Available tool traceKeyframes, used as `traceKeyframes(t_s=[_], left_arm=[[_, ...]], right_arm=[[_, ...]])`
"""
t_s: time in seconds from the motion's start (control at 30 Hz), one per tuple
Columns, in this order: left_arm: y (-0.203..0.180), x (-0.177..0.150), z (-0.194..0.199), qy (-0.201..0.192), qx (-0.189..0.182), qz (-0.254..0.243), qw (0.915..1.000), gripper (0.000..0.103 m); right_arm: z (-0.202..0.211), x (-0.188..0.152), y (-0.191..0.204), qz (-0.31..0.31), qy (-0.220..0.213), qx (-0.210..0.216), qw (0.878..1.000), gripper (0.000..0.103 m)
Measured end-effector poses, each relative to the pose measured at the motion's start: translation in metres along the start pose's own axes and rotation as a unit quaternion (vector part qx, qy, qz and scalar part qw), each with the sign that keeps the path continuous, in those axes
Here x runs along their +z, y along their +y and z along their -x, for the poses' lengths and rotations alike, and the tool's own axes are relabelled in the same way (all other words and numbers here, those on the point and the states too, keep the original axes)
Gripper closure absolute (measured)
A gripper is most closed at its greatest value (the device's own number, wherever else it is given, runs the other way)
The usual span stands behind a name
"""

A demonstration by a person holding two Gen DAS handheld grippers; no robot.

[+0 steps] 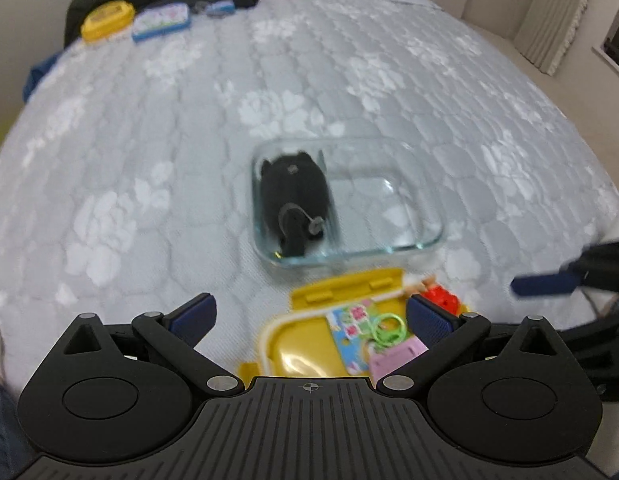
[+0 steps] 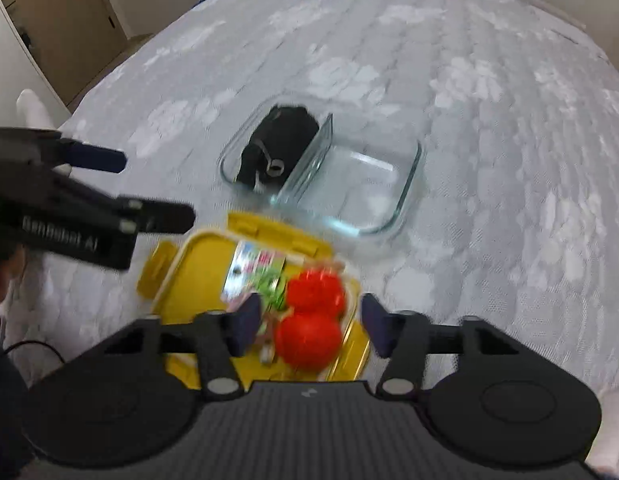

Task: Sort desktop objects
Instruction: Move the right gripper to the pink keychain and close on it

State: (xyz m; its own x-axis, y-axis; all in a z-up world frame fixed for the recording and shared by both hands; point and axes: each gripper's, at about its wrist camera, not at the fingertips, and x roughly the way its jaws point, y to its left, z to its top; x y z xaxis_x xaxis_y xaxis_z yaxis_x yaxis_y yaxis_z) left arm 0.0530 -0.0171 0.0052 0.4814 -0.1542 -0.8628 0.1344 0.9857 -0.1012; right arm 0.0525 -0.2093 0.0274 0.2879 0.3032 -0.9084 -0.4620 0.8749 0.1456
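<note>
1. Step in hand, by judgement: picking the next item off the yellow lid (image 2: 197, 276) at lower centre of the right wrist view, for the glass dish (image 2: 389, 188) at mid-frame.
2. Right gripper (image 2: 307, 324) parted, nothing pinched; red toy (image 2: 309, 320) seen low in the frame between the spread pads, apparently below them, not pressed.
3. Left gripper (image 1: 309, 320) spread wide and empty, above the yellow lid's near edge in the lower half of the left wrist view.
4. Best done by centring the pads on one red lobe, closing gently, and lifting straight up to avoid dragging the card (image 2: 253, 270) and green ring (image 1: 385, 330) lying beside it.
5. Worth keeping the left gripper clear; near the right one at the left edge of the right wrist view.
6. Glass dish: clear, hard, rounded corners, a glass wall splitting it in two. Black pouch (image 1: 293, 196) fills the left part; right part bare, a likely spot for the toy.
7. Red toy: two rounded, glossy lobes, probably hard plastic, so likely to slip under a light pinch.
8. Yellow lid: smooth plastic, pale seal round the rim, latch tabs on the sides.
9. Bed cover (image 2: 489, 120) underneath: soft, quilted, grey with white flowers; likely to give under any push.
</note>
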Motion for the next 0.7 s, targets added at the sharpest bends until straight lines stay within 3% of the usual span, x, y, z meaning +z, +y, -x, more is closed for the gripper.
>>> traceKeyframes(t_s=[0.23, 0.37, 0.4, 0.47, 0.53, 0.7], left_arm=[[0.005, -0.004, -0.007, 0.031, 0.000, 0.010, 0.9995, 0.000], [0.008, -0.011, -0.003, 0.045, -0.011, 0.015, 0.9988, 0.000], [0.009, -0.013, -0.003, 0.049, -0.014, 0.017, 0.9985, 0.000], [0.013, -0.016, -0.004, 0.062, -0.023, 0.025, 0.9975, 0.000], [0.021, -0.018, -0.006, 0.074, -0.030, 0.042, 0.9959, 0.000], [0.051, -0.022, -0.005, 0.085, -0.031, 0.099, 0.9910, 0.000]], right_arm=[[-0.015, -0.001, 0.003, -0.026, 0.049, 0.061, 0.997, 0.058], [-0.016, -0.001, 0.014, -0.025, 0.059, 0.077, 0.995, 0.027], [-0.019, 0.000, 0.017, -0.025, 0.067, 0.079, 0.994, 0.025], [-0.023, 0.002, 0.019, -0.033, 0.068, 0.073, 0.994, 0.028], [-0.027, 0.005, 0.021, -0.045, 0.065, 0.058, 0.995, 0.036], [-0.035, 0.014, 0.026, -0.032, 0.069, 0.018, 0.997, 0.039]])
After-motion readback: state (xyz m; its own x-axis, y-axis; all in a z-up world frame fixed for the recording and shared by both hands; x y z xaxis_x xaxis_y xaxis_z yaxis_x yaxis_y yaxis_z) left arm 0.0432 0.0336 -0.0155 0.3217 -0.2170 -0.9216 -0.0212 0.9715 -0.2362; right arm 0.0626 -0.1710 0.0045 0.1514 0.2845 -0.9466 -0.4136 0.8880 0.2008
